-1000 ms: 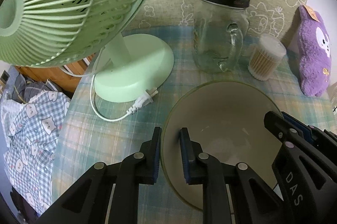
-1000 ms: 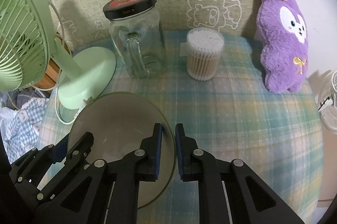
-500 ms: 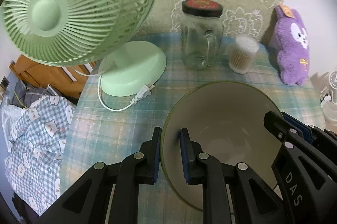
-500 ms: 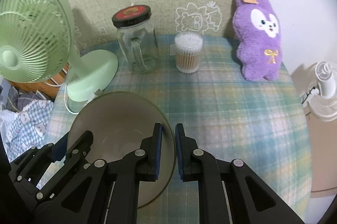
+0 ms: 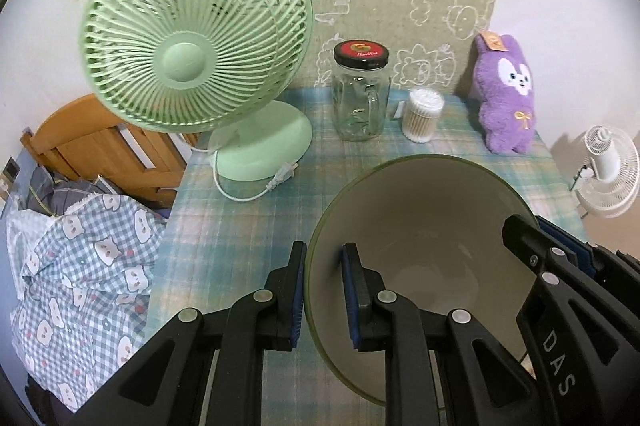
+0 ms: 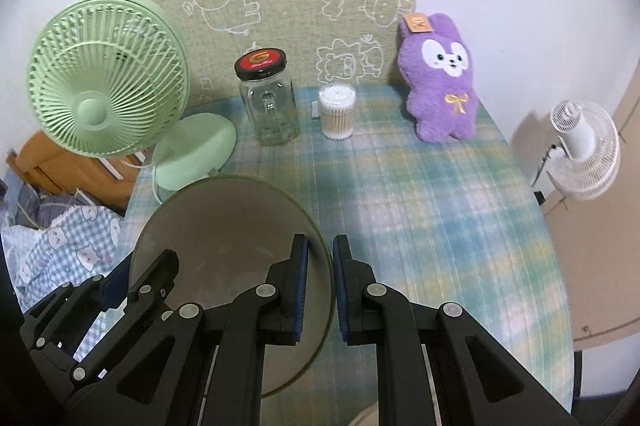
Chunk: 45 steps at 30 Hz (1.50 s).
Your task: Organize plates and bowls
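Observation:
A large bowl [image 5: 420,226], pale grey inside with an olive-green rim, hangs above the plaid-covered table [image 5: 240,222], held from both sides. My left gripper [image 5: 322,290] is shut on the bowl's left rim, one blue pad outside and one inside. The right gripper [image 5: 552,266] shows at the bowl's far right rim in the left wrist view. In the right wrist view the bowl [image 6: 224,222] fills the lower left, with my right gripper [image 6: 320,282] shut on its right rim. The left gripper [image 6: 132,282] grips the opposite edge there. The bowl is empty.
A green desk fan [image 6: 108,97] with its cord stands at the table's back left, then a glass jar with black lid [image 6: 268,101], a tub of cotton swabs [image 6: 337,109] and a purple plush [image 6: 440,77]. A white fan [image 6: 580,145] stands off the right edge; checked bedding [image 5: 80,266] lies left.
Both grippers have risen and drawn back from the wall with the bowl between them. The fan, jar and plush now look smaller and farther away. The grips are unchanged.

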Each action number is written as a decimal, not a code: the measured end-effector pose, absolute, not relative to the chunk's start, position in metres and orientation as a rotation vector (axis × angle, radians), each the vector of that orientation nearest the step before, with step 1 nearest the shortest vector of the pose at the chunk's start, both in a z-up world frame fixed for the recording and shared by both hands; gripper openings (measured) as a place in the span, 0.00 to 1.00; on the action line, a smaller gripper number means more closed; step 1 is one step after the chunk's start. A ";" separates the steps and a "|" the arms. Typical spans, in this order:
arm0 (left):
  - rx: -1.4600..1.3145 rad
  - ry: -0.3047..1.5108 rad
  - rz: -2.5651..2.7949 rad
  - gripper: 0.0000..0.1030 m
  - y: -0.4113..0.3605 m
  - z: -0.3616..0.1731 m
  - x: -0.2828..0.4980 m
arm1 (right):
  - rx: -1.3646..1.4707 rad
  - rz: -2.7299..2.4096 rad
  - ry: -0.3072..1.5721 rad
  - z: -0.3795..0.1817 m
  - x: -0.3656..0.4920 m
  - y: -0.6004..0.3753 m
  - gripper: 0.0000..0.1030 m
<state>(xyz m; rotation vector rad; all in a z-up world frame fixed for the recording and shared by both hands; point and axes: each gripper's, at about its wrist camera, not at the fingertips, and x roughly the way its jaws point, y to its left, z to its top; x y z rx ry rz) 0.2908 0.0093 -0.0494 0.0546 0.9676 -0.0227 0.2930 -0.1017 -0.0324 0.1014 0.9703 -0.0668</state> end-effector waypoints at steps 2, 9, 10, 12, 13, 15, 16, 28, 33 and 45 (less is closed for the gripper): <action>0.056 0.964 -0.035 0.14 0.011 -0.045 0.281 | 0.100 -0.077 0.967 -0.027 0.282 -0.099 0.16; 0.057 0.943 -0.065 0.14 0.022 -0.029 0.244 | 0.104 -0.108 0.948 -0.011 0.239 -0.090 0.16; 0.059 0.940 -0.068 0.14 0.023 -0.028 0.240 | 0.105 -0.111 0.946 -0.009 0.234 -0.088 0.16; 0.067 0.933 -0.074 0.15 0.025 -0.026 0.229 | 0.108 -0.116 0.946 -0.007 0.223 -0.086 0.16; 0.069 0.931 -0.076 0.15 0.026 -0.025 0.225 | 0.110 -0.118 0.944 -0.007 0.217 -0.084 0.16; 0.068 0.926 -0.081 0.15 0.029 -0.024 0.215 | 0.113 -0.124 0.941 -0.005 0.206 -0.082 0.16; 0.065 0.927 -0.084 0.15 0.030 -0.024 0.211 | 0.112 -0.129 0.940 -0.005 0.200 -0.080 0.16; 0.089 0.977 -0.127 0.15 0.045 -0.045 0.165 | 0.121 -0.161 0.991 -0.024 0.143 -0.061 0.16; 0.094 1.003 -0.140 0.15 0.048 -0.057 0.151 | 0.128 -0.174 1.015 -0.035 0.129 -0.058 0.16; 0.104 1.062 -0.156 0.16 0.052 -0.085 0.134 | 0.145 -0.200 1.077 -0.065 0.111 -0.054 0.16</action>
